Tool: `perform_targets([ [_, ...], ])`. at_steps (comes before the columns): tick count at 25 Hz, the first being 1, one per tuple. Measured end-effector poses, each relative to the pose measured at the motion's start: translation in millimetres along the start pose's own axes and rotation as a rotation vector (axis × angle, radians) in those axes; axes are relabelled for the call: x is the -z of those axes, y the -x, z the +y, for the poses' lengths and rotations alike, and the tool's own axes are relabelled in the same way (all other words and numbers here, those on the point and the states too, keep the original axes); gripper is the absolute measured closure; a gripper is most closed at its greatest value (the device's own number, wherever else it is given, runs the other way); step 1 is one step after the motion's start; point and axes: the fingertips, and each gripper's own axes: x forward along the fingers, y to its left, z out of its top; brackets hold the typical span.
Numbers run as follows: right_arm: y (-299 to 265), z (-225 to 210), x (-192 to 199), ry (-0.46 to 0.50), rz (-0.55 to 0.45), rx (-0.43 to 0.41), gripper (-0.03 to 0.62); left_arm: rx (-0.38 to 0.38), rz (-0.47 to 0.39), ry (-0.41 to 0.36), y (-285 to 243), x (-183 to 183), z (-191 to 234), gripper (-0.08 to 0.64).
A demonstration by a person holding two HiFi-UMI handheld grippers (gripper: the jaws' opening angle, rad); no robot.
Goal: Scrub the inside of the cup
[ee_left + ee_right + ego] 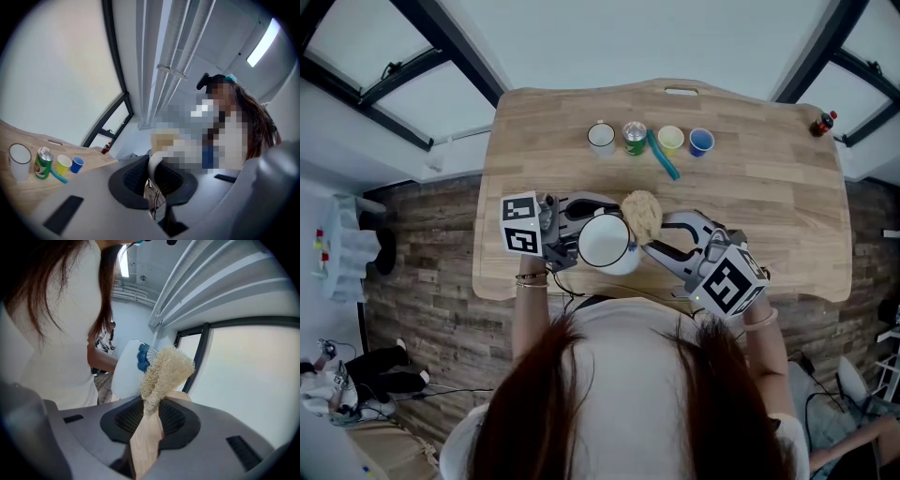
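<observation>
In the head view a white cup [605, 242] is held over the table's near edge with its mouth up. My left gripper [577, 234] is shut on its side. In the left gripper view the cup's white wall [156, 161] sits pinched between the dark pads of that gripper [157, 180]. My right gripper [667, 239] is shut on the wooden handle [144, 442] of a loofah brush. The loofah head [642, 216] sits at the cup's far right rim, not down inside it. From the right gripper [150, 423] view, the loofah head [165, 372] stands in front of the cup [127, 370], which shows a blue pattern.
A row stands at the table's far side: a white cup [601, 137], a green can [635, 138], a yellow cup [671, 140], a blue cup [701, 142] and a teal stick [663, 157]. A cola bottle [823, 123] stands beyond the wooden table's [787, 206] far right corner.
</observation>
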Motion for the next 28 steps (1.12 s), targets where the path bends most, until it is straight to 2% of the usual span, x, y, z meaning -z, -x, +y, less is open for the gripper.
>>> perform_targets([
  [17,-6.5,10.5,-5.8,0.003,-0.021,-0.037,0.482,0.114,0.019,0.017,-7.1,4.1,-18.2,0.532],
  [22,-6.9,11.0,-6.4,0.003,-0.024,-0.037,0.483,0.122,0.016,0.020,-8.0,4.2,-19.9,0.532],
  [28,-6.9,5.8,-2.5,0.002,-0.009,-0.014,0.485,0.089,-0.004,0.002,-7.8,2.1,-13.1,0.532],
])
